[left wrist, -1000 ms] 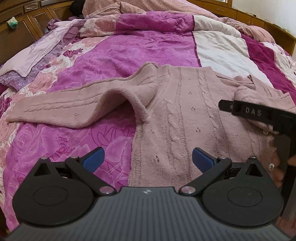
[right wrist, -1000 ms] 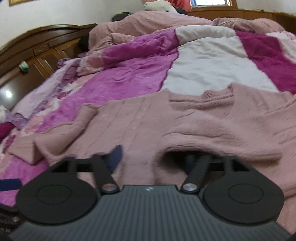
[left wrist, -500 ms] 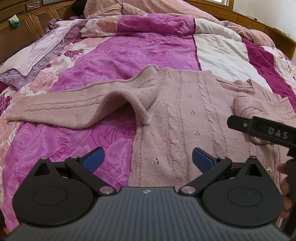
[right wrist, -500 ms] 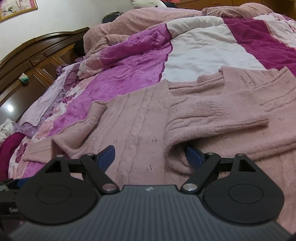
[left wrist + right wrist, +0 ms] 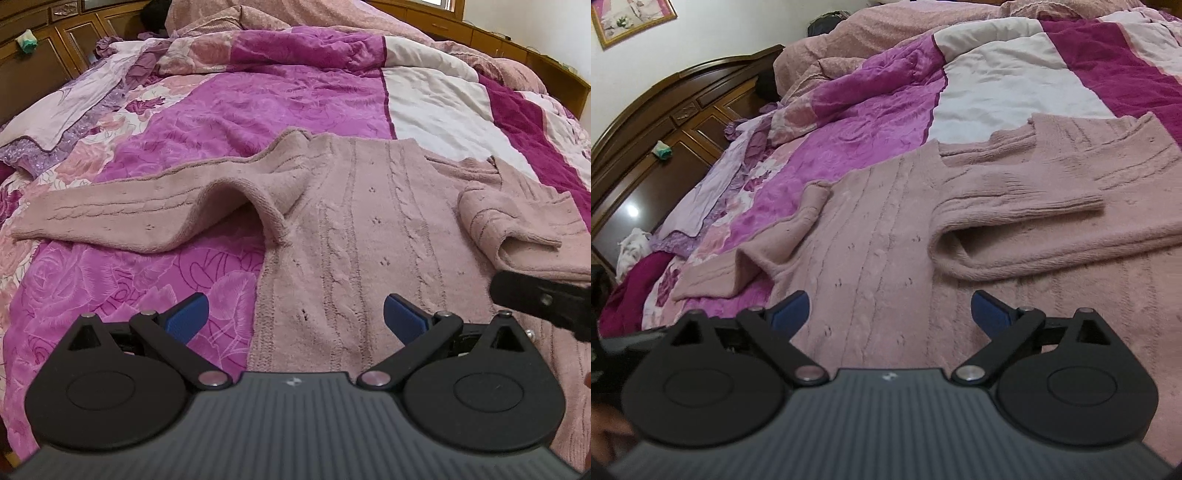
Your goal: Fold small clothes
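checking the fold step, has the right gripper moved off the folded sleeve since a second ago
Yes. The right gripper has backed off: the folded sleeve, earlier draped over its fingertips, now lies clear beyond it on the sweater. Its jaws are opening, nothing between them.

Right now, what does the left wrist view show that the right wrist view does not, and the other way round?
Only the left wrist view shows the other claw at its right edge. Only the right wrist view shows the framed picture on the wall and a white cloth beside the bed. Both show the pink sweater on the quilt, one sleeve folded across it, the other sleeve stretched out.
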Demonstrator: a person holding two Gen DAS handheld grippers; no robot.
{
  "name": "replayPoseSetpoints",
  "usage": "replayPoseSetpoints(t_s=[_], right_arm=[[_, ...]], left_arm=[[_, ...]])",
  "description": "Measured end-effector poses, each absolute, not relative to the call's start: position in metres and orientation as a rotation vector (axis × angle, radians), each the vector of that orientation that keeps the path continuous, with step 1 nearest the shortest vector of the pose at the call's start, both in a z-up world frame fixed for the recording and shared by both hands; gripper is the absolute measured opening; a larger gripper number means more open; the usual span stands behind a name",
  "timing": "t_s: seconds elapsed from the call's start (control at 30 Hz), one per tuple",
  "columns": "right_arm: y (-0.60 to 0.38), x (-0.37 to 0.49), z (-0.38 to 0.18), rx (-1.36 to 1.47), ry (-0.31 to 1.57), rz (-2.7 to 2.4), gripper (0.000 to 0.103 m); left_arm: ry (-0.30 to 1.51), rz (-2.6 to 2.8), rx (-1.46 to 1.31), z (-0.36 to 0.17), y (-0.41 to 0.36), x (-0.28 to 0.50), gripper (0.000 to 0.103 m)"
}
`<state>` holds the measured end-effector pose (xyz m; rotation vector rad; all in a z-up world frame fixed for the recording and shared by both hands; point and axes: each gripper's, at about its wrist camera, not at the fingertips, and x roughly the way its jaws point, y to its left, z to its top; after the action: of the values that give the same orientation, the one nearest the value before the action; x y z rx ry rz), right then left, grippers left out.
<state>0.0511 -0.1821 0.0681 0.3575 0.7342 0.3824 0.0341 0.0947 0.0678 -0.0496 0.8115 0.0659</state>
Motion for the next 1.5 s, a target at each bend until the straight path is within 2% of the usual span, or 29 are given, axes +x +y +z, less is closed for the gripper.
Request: replayPoseSetpoints(t_s=[0.37,0.73,1.0,1.5], right_arm=[[-0.247,0.04,0.089,0.277,0.641,0.243,0.096],[-0.308,0.054,0.072,0.333,0.617,-0.024,0.096],[-0.331,0.064,0.056,0.33,0.56,-0.105,0.096],[-0.349,0.067,0.029,0.391,0.592,-0.135,0.095]], left_arm=[[0.777,-0.038,0.008,0.08,0.062,0.037,0.103],[0.725,-0.154,0.091,0.098,-0.004,0.069,0.103],[0.708,-0.248,0.16,0.086,-0.06,0.089,0.103],[0.734,-0.301,0.272,0.05,-0.125,0.134,0.103]])
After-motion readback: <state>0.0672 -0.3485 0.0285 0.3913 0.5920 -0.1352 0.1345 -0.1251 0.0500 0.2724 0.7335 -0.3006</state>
